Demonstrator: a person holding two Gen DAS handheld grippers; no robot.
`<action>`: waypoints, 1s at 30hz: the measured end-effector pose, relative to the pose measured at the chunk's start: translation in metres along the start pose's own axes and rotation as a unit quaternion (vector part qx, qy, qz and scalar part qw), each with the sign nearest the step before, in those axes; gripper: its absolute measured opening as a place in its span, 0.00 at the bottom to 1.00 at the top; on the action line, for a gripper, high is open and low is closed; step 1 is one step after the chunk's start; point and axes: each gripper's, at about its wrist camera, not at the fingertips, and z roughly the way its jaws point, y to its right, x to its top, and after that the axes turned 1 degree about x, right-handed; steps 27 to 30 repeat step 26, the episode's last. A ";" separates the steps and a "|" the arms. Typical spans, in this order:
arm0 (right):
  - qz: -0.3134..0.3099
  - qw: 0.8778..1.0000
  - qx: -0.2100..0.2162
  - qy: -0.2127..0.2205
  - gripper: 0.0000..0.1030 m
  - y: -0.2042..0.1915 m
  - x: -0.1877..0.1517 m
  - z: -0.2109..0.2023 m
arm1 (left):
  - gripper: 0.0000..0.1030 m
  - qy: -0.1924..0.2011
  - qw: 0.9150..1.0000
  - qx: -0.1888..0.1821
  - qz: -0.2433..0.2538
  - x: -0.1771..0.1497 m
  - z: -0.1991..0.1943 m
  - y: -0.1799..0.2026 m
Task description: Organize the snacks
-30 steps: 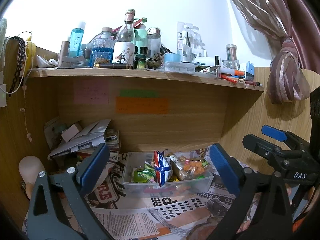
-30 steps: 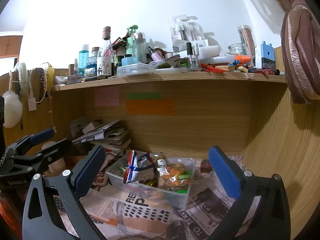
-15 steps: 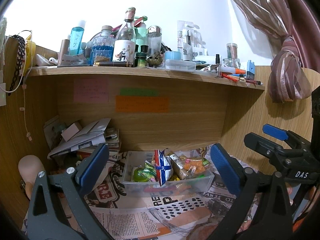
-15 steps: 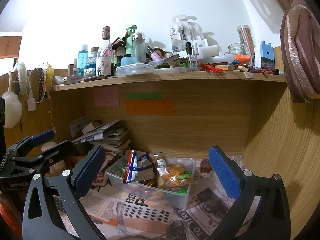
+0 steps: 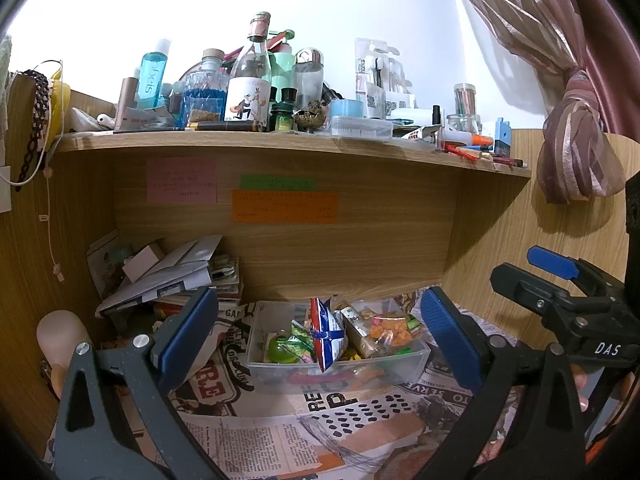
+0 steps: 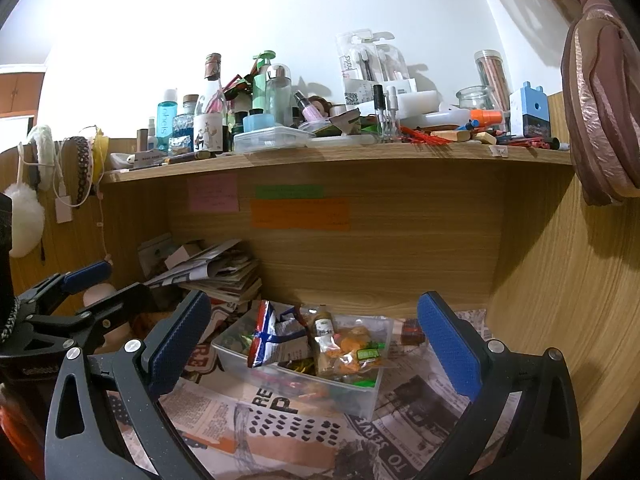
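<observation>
A clear plastic bin (image 5: 256,354) (image 6: 362,394) sits on newspaper under the wooden shelf, filled with snack packets. A red, white and blue chip bag (image 5: 326,336) (image 6: 266,338) stands upright in it, beside a green packet (image 5: 300,342) and a clear bag of orange snacks (image 5: 390,330) (image 6: 352,344). My left gripper (image 5: 320,330) is open, held back from the bin with nothing between its blue pads. My right gripper (image 6: 314,334) is open too, likewise short of the bin and holding nothing. Each gripper shows at the edge of the other's view.
Above, the wooden shelf (image 5: 280,140) is crowded with bottles, jars and boxes. A stack of papers and envelopes (image 5: 172,276) lies at the back left. Wooden walls close in both sides. A tied curtain (image 5: 576,152) hangs at the right. Newspaper (image 5: 280,436) covers the surface.
Almost nothing differs; the left wrist view has drifted very slightly. Both grippers stay open and the bin has not moved.
</observation>
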 end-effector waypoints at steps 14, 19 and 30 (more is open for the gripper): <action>0.006 1.000 -0.001 -0.001 1.00 0.000 -0.001 0.000 | 1.00 -0.011 1.000 -0.012 0.001 -0.003 0.004 0.000; 0.011 1.000 -0.002 0.001 1.00 0.000 -0.002 -0.001 | 1.00 -0.011 1.000 -0.012 0.000 -0.003 0.004 0.000; 0.012 1.000 -0.001 0.001 1.00 0.001 -0.002 -0.001 | 1.00 -0.011 1.000 -0.015 0.002 -0.003 0.003 0.000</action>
